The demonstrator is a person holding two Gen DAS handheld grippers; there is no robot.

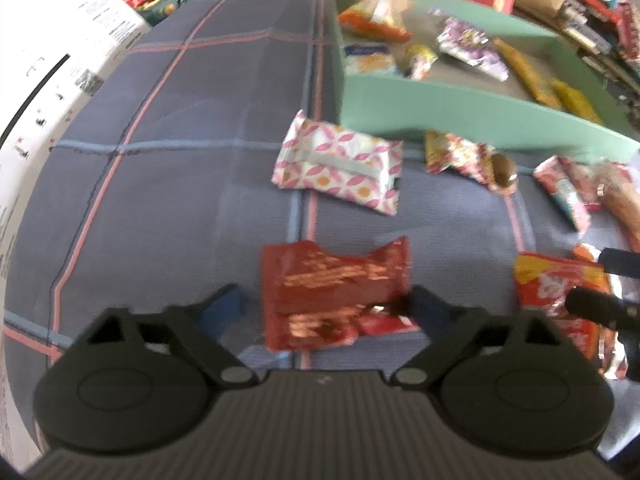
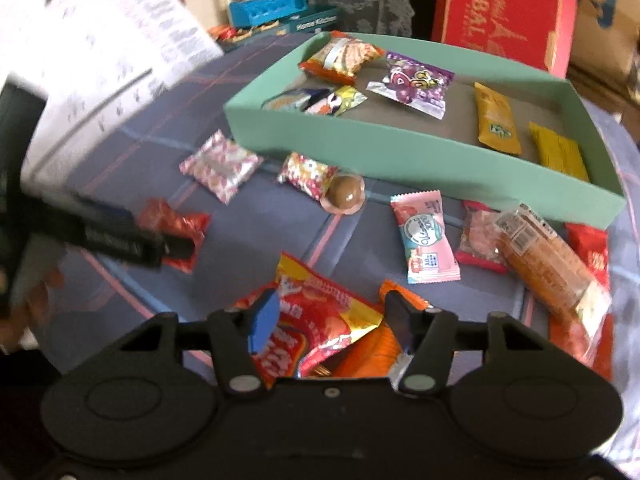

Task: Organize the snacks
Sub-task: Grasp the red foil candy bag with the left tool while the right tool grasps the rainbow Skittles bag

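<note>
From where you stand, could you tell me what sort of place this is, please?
Probably a lived-in home, perhaps a playroom. Snacks lie on a plaid cloth beside a green box, with toy sets and a red carton stacked behind.

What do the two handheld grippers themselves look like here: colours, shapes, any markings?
Both grippers, left and right, are matte black, with two round housings flanking a ribbed body, angular linkage arms on silver pivot pins, and blue pads inside the fingers. No cables, markings or sleeves are legible.
</note>
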